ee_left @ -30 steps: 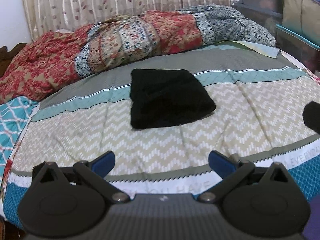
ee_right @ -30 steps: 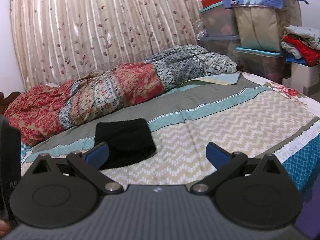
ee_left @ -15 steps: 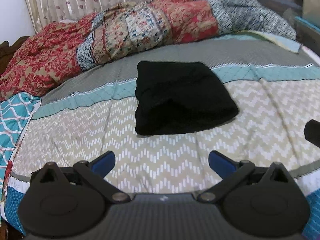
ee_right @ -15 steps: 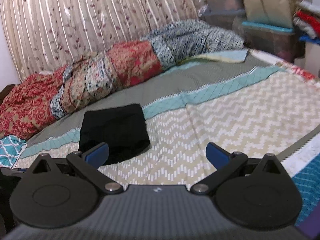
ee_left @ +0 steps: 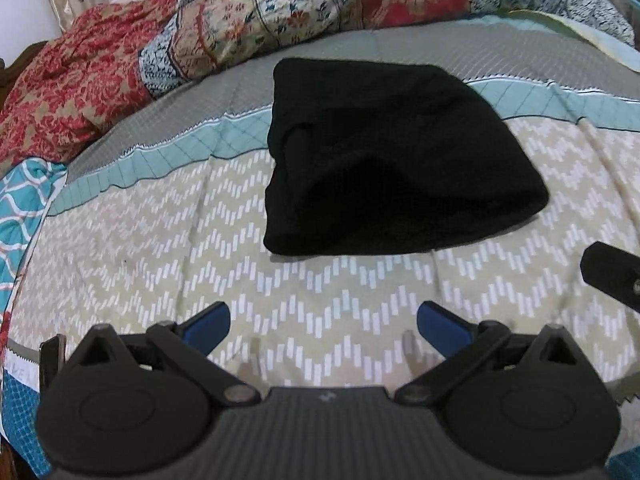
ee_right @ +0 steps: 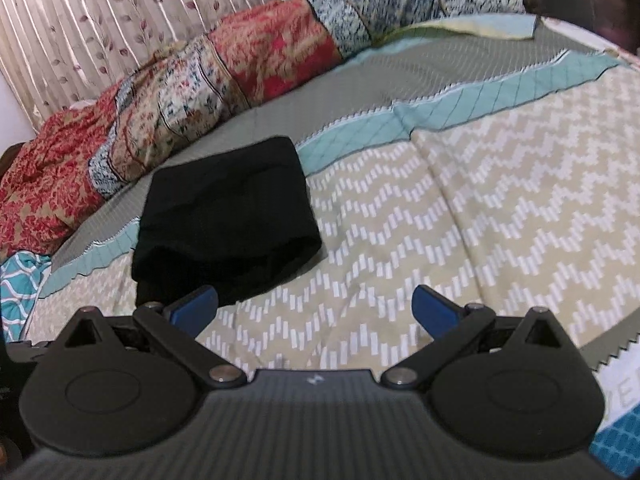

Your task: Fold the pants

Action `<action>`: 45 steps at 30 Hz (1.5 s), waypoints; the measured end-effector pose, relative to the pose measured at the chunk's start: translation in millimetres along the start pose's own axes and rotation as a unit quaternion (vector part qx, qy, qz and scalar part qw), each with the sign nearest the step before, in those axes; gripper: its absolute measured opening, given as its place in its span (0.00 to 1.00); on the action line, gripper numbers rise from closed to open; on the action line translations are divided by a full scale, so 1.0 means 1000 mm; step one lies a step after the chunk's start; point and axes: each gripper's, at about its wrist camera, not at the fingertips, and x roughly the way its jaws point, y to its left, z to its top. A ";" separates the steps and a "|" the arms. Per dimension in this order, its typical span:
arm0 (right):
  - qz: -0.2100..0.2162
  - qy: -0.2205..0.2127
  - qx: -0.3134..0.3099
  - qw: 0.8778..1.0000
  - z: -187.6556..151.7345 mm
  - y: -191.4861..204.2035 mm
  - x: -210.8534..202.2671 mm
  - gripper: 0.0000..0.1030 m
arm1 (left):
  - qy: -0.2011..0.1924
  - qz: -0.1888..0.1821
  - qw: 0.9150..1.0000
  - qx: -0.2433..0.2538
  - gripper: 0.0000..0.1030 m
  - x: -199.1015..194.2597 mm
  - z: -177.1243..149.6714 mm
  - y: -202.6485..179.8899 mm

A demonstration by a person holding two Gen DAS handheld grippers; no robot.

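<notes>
Both views have closed in on the black pants (ee_left: 396, 156), which lie as a compact folded bundle on the bed (ee_left: 160, 240). The left hand-held gripper (ee_left: 323, 323) and right hand-held gripper (ee_right: 316, 305) hover released, empty.

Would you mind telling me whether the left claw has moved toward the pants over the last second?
Yes. The left claw has moved forward over the bedspread toward the pants, which now look larger and nearer.
</notes>
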 end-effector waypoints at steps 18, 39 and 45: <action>0.004 0.030 0.005 1.000 -0.002 0.007 0.025 1.00 | 0.021 0.008 1.000 -0.002 1.00 0.022 -0.004 0.009; 0.008 0.030 0.010 0.999 -0.007 0.012 0.019 1.00 | 0.024 0.006 1.000 0.004 1.00 0.014 -0.010 0.007; 0.010 0.024 0.008 1.000 -0.009 0.015 0.010 1.00 | 0.017 0.008 1.000 0.004 1.00 0.005 -0.012 0.009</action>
